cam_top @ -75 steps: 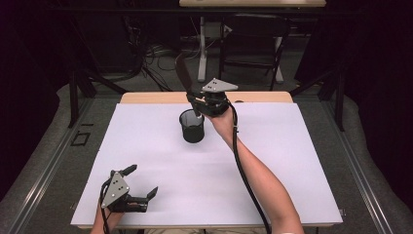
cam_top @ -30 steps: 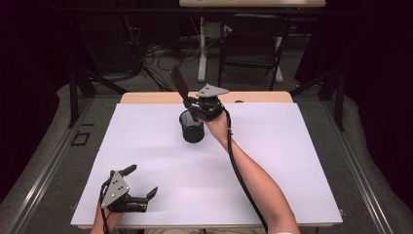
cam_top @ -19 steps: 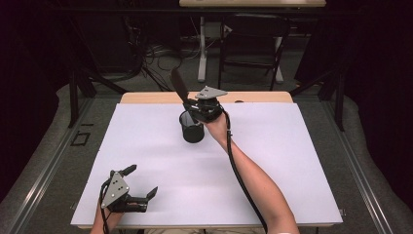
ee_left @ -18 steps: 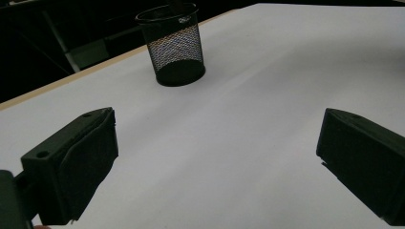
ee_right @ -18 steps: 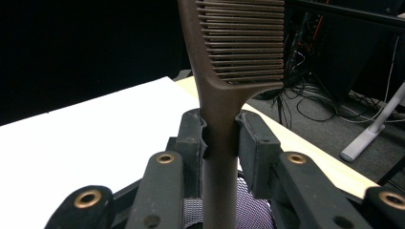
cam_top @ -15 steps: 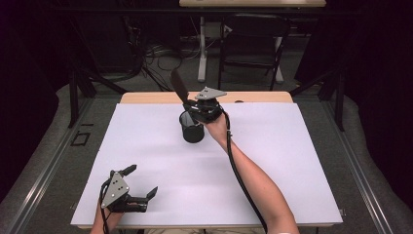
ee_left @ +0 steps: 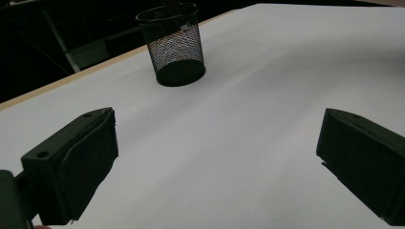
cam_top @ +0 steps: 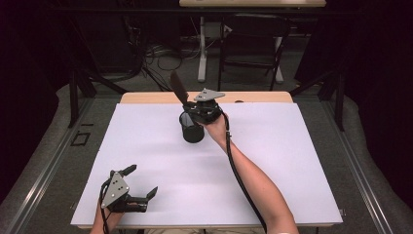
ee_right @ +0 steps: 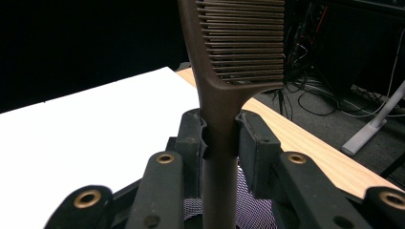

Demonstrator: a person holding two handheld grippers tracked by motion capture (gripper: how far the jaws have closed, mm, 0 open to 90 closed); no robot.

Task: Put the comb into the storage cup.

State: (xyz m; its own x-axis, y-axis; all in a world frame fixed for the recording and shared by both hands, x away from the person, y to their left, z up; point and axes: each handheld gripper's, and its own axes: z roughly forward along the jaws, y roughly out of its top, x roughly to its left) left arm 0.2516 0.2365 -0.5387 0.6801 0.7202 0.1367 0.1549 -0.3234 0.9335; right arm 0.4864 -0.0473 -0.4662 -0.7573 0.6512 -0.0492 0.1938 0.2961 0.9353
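Observation:
A black mesh cup (cam_top: 191,128) (ee_left: 175,45) stands upright toward the far middle of the white table top (cam_top: 272,146). My right gripper (cam_top: 191,109) (ee_right: 220,129) hovers right over the cup, shut on the handle of a dark brown comb (cam_top: 178,87) (ee_right: 234,52). The comb's toothed end points up and away, and its handle end dips into the cup, whose mesh (ee_right: 246,202) shows below the jaws. My left gripper (cam_top: 141,183) (ee_left: 215,148) rests at the near left corner, open, with nothing between its jaws.
A wooden table edge (cam_top: 253,97) runs along the far side. Behind it are a chair, desk legs and cables on the floor (cam_top: 160,51). The person's right forearm (cam_top: 253,180) crosses the table from the near edge.
The right gripper with the comb has shifted slightly left and settled over the cup. The left gripper has not moved.

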